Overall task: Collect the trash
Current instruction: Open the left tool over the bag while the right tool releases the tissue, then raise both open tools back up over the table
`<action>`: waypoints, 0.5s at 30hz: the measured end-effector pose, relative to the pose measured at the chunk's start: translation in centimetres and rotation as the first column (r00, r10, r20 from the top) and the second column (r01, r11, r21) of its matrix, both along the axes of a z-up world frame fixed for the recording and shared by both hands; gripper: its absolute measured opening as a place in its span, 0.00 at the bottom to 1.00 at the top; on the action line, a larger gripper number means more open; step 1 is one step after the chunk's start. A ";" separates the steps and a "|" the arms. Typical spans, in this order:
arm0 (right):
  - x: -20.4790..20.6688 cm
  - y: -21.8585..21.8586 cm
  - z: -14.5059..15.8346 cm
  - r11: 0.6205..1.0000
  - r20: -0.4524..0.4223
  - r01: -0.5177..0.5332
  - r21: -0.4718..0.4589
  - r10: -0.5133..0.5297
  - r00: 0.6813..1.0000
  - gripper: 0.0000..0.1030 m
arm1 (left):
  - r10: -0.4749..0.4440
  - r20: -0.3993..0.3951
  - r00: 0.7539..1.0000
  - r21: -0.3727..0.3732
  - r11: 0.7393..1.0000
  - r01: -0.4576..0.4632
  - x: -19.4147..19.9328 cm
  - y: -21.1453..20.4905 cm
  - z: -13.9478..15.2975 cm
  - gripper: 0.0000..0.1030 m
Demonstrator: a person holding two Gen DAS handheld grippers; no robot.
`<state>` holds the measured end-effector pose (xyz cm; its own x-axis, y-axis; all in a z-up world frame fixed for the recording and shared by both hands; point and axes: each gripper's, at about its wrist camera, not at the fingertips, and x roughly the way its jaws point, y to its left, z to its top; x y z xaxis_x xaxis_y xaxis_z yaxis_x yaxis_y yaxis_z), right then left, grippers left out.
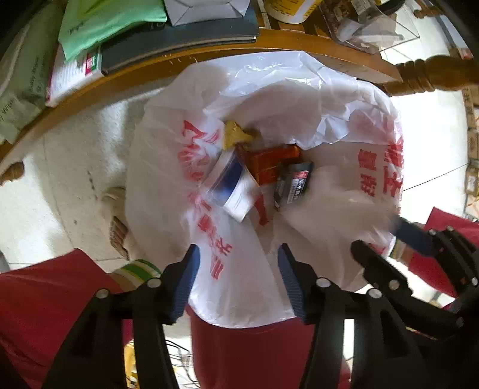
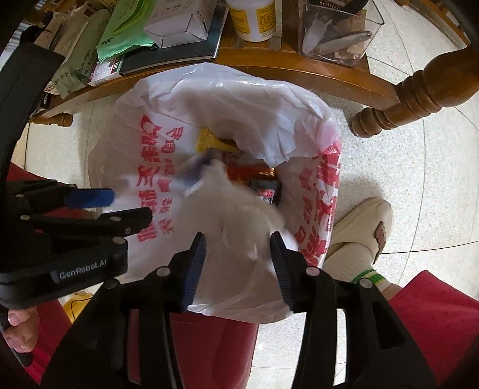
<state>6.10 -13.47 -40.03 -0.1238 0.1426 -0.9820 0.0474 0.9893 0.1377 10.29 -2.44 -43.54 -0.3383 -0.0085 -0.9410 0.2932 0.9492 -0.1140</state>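
Observation:
A red bin lined with a white plastic bag with red print point(image 1: 167, 185) point(image 2: 155, 143) stands on the floor below both grippers. In it lie a yellow wrapper point(image 1: 235, 134) point(image 2: 209, 140), a white and blue packet point(image 1: 230, 182), a red-orange wrapper point(image 1: 266, 163) point(image 2: 251, 173) and a dark packet point(image 1: 295, 185) point(image 2: 266, 190). My left gripper point(image 1: 238, 281) is open and empty over the bin's near rim. My right gripper point(image 2: 238, 263) is open; a blurred white crumpled tissue point(image 2: 236, 215) point(image 1: 335, 203) is just beyond its fingers, over the bin.
A low wooden table point(image 1: 269, 42) point(image 2: 269, 62) stands behind the bin with books, a green sheet point(image 1: 101, 21), a white box point(image 2: 179, 27), a jar and a clear container point(image 2: 338, 30). My red-trousered legs and socked foot point(image 2: 356, 236) flank the bin.

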 end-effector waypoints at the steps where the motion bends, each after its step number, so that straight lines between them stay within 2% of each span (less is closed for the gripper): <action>1: 0.0 -0.1 0.0 1.000 -0.001 0.005 0.003 -0.005 1.000 0.43 | 0.000 0.003 1.000 -0.001 1.000 0.000 0.0 0.0 0.1 0.55; 15: 0.1 0.0 0.7 1.000 0.021 0.015 0.005 -0.015 1.000 0.43 | -0.003 0.021 1.000 0.005 1.000 0.003 -0.3 0.1 0.9 0.56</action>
